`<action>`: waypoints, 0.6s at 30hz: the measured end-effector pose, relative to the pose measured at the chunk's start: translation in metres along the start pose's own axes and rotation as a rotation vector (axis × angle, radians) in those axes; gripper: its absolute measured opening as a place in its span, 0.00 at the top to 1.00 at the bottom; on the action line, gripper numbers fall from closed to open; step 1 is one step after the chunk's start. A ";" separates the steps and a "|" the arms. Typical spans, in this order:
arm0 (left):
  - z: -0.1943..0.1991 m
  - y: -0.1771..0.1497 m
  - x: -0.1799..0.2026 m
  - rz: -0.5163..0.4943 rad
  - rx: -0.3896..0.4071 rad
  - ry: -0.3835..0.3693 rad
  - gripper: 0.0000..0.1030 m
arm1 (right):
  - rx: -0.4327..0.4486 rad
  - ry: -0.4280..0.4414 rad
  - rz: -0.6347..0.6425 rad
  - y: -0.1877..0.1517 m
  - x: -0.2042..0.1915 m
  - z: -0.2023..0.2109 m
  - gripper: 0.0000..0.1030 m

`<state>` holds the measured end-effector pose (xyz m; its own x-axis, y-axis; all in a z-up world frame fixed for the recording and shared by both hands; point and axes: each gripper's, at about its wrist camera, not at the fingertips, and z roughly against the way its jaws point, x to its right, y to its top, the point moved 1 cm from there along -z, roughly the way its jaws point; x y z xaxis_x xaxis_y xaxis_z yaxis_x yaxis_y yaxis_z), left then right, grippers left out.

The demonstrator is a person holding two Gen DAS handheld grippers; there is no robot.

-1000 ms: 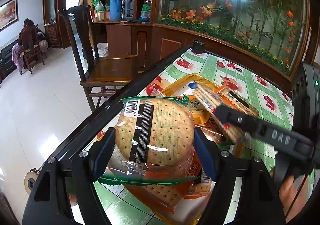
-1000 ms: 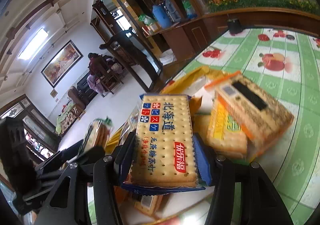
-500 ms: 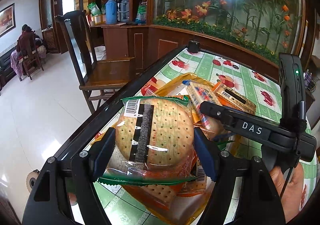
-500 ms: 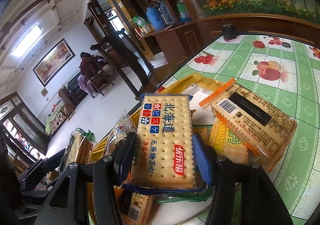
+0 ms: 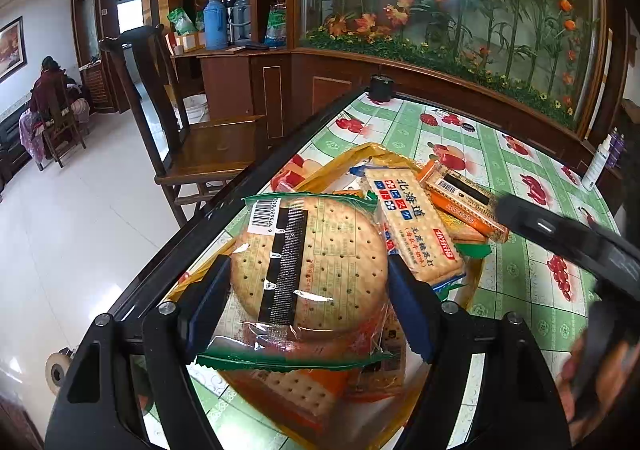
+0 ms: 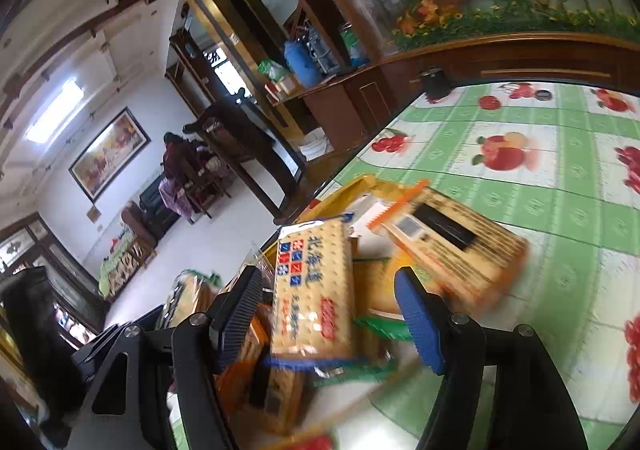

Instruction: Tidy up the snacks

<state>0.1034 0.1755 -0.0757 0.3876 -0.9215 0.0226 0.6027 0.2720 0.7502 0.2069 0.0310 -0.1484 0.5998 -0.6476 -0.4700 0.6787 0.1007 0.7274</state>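
Blue-padded left gripper [image 5: 308, 302] clamps the round crackers [image 5: 308, 266] over the pile [image 5: 460, 205]. Right gripper [image 6: 328, 314] stands apart around the square crackers [image 6: 312, 290], lying at the pile's 9 o'clock edge.

Home living/dining room: wooden chair [image 5: 208, 137], cabinet with thermoses [image 5: 216, 23], framed painting [image 6: 110, 153], fruit-print cloth on the surface [image 5: 516, 177], person seated [image 5: 50, 89] in the background.

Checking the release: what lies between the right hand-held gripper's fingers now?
The blue-edged cracker pack, in the right wrist view. The right hand-held gripper is open, with a gap showing beside the pack; whether either pad touches it is unclear.
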 end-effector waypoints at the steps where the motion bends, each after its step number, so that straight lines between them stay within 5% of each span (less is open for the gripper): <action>1: -0.001 0.001 0.001 -0.003 -0.001 0.000 0.26 | 0.010 0.001 -0.010 -0.004 0.004 0.008 0.28; 8: -0.024 0.015 0.011 0.003 -0.035 0.002 0.26 | 0.089 -0.013 -0.114 -0.034 0.049 0.066 0.24; 18: -0.048 0.028 0.038 -0.026 -0.086 0.032 0.26 | 0.118 -0.005 -0.140 -0.042 0.067 0.081 0.24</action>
<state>0.1679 0.1616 -0.0855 0.3923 -0.9196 -0.0182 0.6699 0.2721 0.6907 0.1838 -0.0779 -0.1694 0.5004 -0.6532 -0.5682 0.7010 -0.0795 0.7087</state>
